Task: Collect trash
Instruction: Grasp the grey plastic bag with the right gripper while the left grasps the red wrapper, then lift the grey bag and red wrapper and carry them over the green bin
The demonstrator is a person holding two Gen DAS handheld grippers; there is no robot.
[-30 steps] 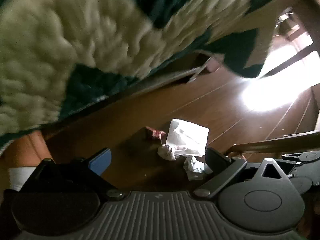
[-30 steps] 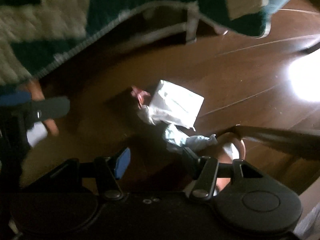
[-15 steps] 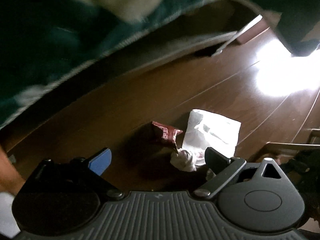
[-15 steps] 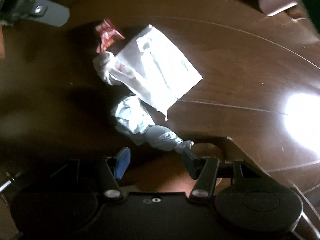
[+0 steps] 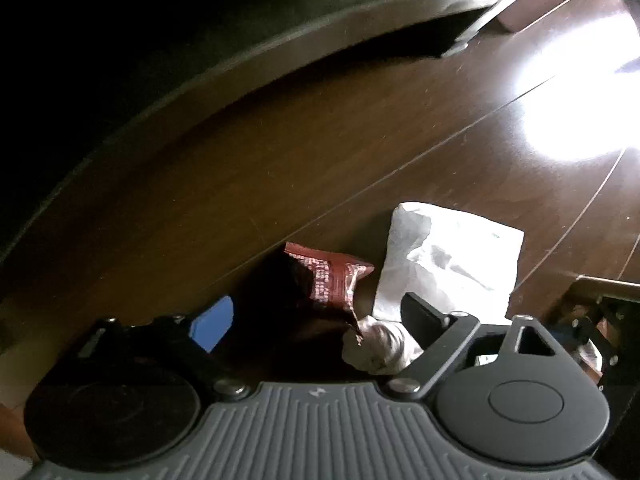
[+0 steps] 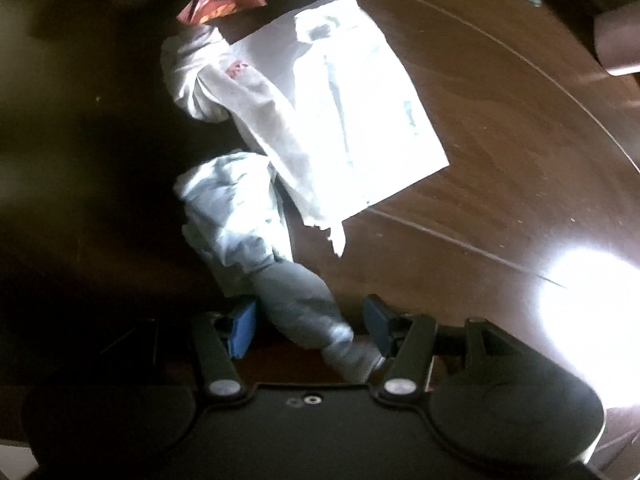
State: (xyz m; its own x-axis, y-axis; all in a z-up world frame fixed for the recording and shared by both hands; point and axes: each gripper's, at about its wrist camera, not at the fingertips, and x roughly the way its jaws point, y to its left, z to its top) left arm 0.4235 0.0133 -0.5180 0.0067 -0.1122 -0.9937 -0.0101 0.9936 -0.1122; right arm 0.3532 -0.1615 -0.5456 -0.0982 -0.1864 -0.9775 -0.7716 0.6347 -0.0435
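Trash lies on a dark wooden floor: a red snack wrapper (image 5: 332,276), a flat white paper bag (image 5: 452,256) and a crumpled white tissue (image 5: 376,344). My left gripper (image 5: 316,320) is open, low over the wrapper and tissue. In the right wrist view I see the white bag (image 6: 332,108), the red wrapper (image 6: 224,4), the tissue (image 6: 192,72) and a crumpled pale blue-white wad (image 6: 248,216). My right gripper (image 6: 310,324) is open, its fingers on either side of the wad's near end.
A dark furniture edge (image 5: 240,56) curves over the floor at the back. A bright light glare (image 5: 576,108) lies on the floorboards at the right. A wooden frame piece (image 5: 608,284) stands at the right edge.
Both grippers have dropped closer to the floor and the trash. The patterned blanket has left the views. The right gripper now straddles the pale wad.
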